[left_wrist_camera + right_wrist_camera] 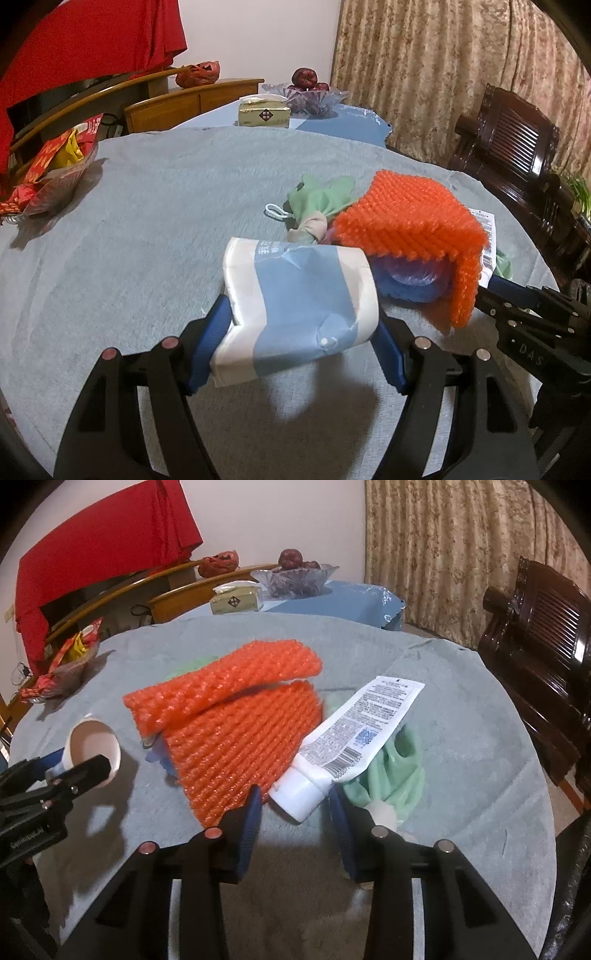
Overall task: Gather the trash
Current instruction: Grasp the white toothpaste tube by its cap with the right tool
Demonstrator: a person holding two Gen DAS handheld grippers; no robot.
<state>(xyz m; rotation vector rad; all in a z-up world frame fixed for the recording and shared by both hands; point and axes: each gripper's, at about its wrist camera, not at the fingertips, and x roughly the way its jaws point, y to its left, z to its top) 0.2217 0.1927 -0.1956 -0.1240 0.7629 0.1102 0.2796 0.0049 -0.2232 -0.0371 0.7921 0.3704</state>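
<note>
From the left wrist, one left gripper (301, 321) pinches one blue-and-white wrapper (299, 306), its pads pressed on both sides, lifted just above the grey tablecloth (147, 221); one orange mesh sheet (413, 229) lies beyond, with bare cloth to the left. From the right wrist, one right gripper (295, 808) has its jaws around the cap of one white tube (354, 731); whether the pads touch it I cannot tell. Open cloth reaches the right edge.

Round table (147, 221) — grey cloth | on it — orange mesh (240, 738), toothpaste tube (354, 731), snack bowl (55, 181)
</note>
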